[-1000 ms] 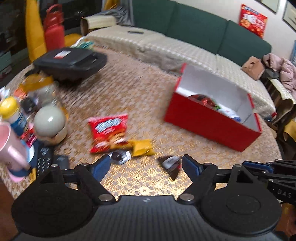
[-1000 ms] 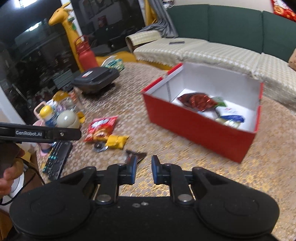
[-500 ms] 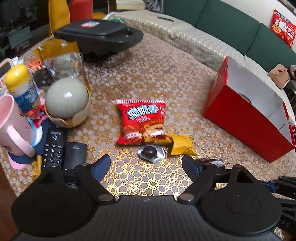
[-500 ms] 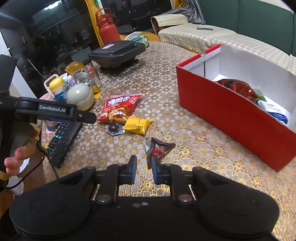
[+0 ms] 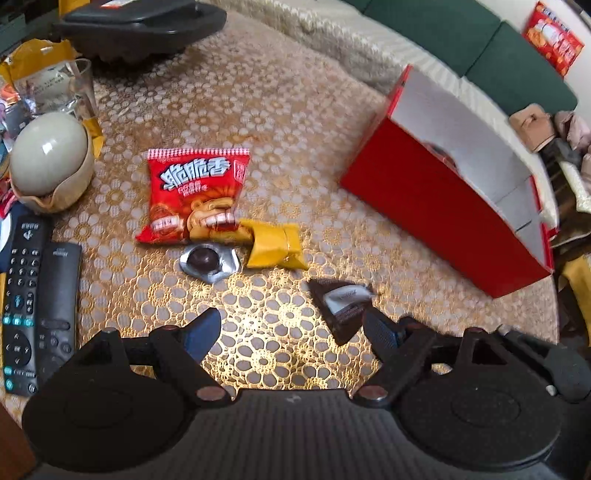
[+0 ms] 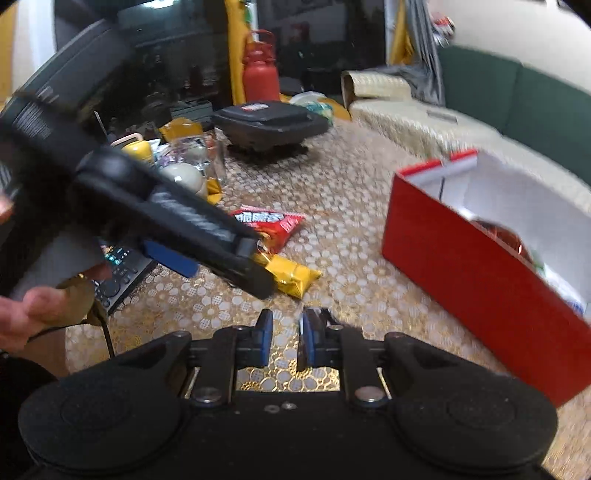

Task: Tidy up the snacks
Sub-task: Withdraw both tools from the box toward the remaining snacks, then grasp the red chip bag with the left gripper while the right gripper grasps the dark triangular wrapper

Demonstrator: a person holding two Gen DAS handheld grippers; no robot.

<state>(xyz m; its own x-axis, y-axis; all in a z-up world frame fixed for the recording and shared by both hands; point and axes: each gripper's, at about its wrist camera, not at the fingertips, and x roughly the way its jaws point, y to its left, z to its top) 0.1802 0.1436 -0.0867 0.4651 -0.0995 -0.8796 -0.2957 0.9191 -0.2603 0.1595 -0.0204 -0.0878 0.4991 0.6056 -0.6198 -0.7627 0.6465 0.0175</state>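
Plainly two claws over a gold-patterned tablecloth. Left gripper spread wide, nothing between its fingers, tilted down at loose snacks. Right gripper all but clenched, only a narrow slit between the blue pads, gripping nothing.

Ahead and to the right, a red box with white inner walls, open at the top. Inside, seen from the right wrist view: a shiny red packet against the near wall, plus a white-and-blue packet further right, partly hidden by the wall. From the left wrist view, only a dark sliver of contents above the rim.

On the cloth, outside the box: a red snack bag, flat; a yellow packet touching its lower corner; a silver foil candy just beside both; a dark triangular wrapper just beside the left gripper's right finger.

At the far left, a pale round ball seated in a beige bowl, a glass behind, two remotes below. Beyond, a black lidded appliance.
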